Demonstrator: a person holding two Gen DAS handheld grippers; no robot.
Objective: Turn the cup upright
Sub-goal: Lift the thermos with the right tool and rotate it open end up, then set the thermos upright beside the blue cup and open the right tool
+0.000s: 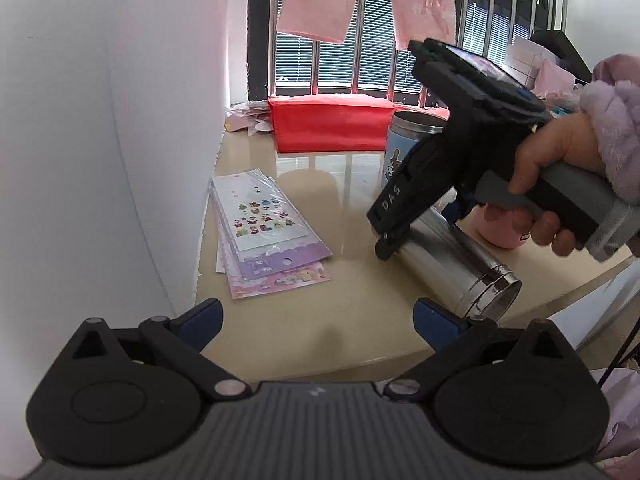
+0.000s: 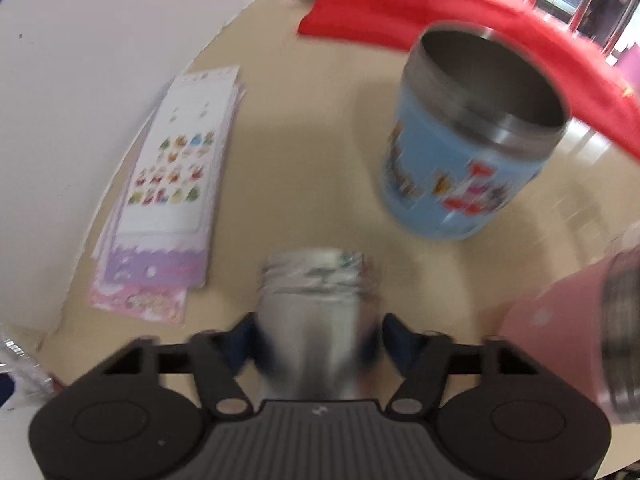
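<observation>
Blue-padded right gripper [image 2: 316, 330] clamps a smooth, shiny steel cup [image 2: 314, 320] lying on its side on the glossy beige table [image 2: 304, 184]; left gripper [image 1: 316, 320] hovers wide, holding nothing.

On the worktop [image 1: 320, 184] the steel cup [image 1: 452, 256] lies on its side, between the right gripper's [image 2: 316, 336] fingers [image 2: 400, 340]. The printed tumbler [image 2: 468, 152] stands upright behind it, before the fabric box [image 1: 328, 124]. Sticker sheets [image 1: 264, 232] lie left, by the wall [image 1: 120, 120]; another cup [image 2: 560, 332] lies right.
</observation>
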